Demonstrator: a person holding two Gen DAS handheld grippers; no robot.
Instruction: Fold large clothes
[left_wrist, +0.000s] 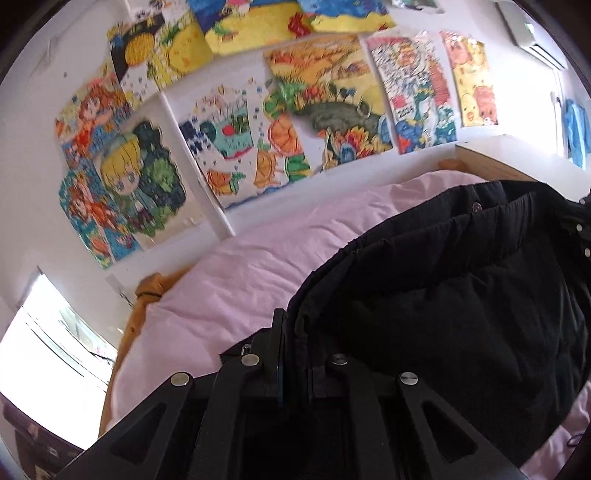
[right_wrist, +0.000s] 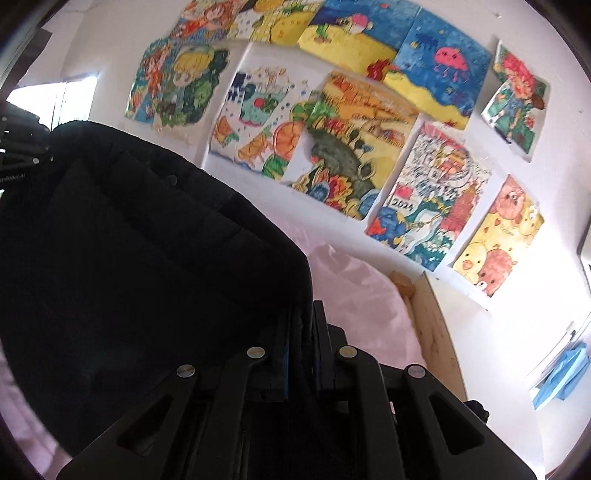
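A large black padded jacket (left_wrist: 461, 295) is lifted above the pink bed sheet (left_wrist: 251, 273). My left gripper (left_wrist: 295, 332) is shut on its left edge, the fabric pinched between the fingers. In the right wrist view the same jacket (right_wrist: 140, 258) hangs to the left, and my right gripper (right_wrist: 301, 325) is shut on its right edge. The left gripper's body shows at that view's far left edge (right_wrist: 22, 158). Snap buttons show along the jacket's far side.
The wall behind the bed is covered with colourful drawings (left_wrist: 295, 122). A wooden bed frame (right_wrist: 436, 332) borders the sheet at the right. An orange garment (left_wrist: 147, 291) lies at the bed's left edge. A window (left_wrist: 48, 347) is at the left. A blue cloth (right_wrist: 561, 373) hangs at the right.
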